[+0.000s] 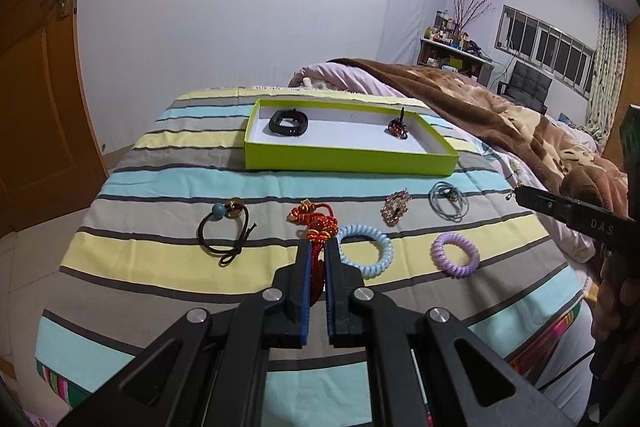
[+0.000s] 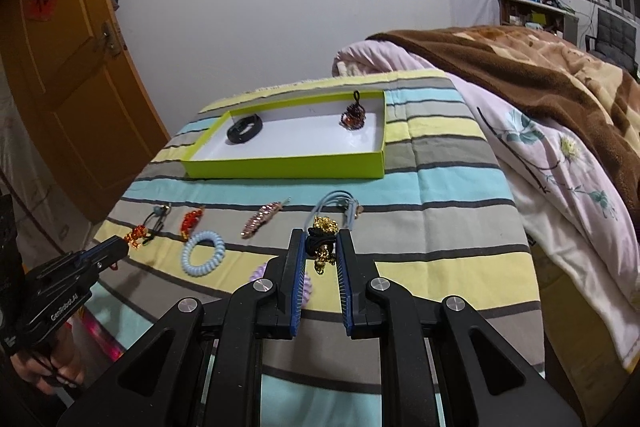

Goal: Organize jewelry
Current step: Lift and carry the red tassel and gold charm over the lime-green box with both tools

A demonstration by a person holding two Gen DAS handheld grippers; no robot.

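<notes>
Where stripes run, coiled blue hair tie (image 1: 365, 245).

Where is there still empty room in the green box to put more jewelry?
In the green box, the white floor is bare through the middle, between the black band at the left end and the dark red beaded piece at the right end. The front strip along the near wall is free too. The striped cloth in front is crowded with hair ties and clips.

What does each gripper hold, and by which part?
Left gripper: red knotted charm, by its cord. Right gripper: black hair tie with gold charms, by its band.
</notes>
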